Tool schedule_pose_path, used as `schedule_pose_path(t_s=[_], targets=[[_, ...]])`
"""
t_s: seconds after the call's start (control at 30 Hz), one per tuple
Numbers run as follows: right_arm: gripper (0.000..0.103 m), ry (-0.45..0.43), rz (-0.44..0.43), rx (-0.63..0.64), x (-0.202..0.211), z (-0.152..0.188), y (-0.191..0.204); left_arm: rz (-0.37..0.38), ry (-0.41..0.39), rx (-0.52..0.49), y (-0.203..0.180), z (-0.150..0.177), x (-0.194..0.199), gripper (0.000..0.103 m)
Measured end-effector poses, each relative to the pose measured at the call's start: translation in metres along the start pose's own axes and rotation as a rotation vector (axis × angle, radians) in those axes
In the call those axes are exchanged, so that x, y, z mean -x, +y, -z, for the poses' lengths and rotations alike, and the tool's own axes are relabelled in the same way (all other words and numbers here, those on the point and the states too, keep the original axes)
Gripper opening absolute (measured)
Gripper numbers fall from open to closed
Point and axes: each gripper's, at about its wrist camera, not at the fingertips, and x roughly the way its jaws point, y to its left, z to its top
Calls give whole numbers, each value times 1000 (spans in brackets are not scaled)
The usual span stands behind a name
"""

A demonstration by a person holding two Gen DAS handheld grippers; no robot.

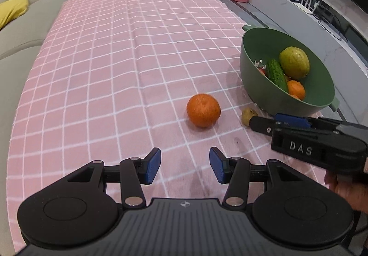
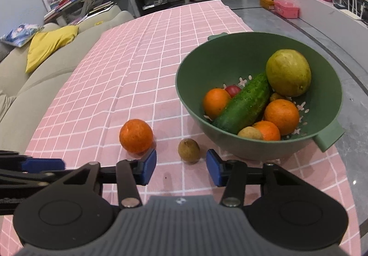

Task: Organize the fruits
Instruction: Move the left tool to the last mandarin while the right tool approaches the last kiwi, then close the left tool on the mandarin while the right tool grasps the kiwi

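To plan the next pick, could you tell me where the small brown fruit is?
The small round brown fruit lies on the pink checked cloth, between the loose orange and green bowl.

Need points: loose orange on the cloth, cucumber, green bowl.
loose orange (image 2: 136,135): right wrist view, middle of its peel.
cucumber (image 2: 243,104): right wrist view, mid-length of its skin.
green bowl (image 2: 230,44): right wrist view, far inner wall.

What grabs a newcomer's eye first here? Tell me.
The green bowl at the right of the pink checked cloth, heaped with oranges, a cucumber and a big yellow-green fruit. Next, the lone orange and small brown fruit on the cloth just before the bowl, with the right hand-held gripper open close to the brown one.
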Motion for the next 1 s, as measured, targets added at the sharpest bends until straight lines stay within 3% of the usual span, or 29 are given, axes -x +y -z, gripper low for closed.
schedule_pose_path(t_s=[0.63,1.0], targets=[[34,43,38,-90,-34,-4,-6,50,32,-112,-6,-32,-54,58],[27,48,36,-131,-38,-5,-13,132,16,-129,-1,-44,-66,57]])
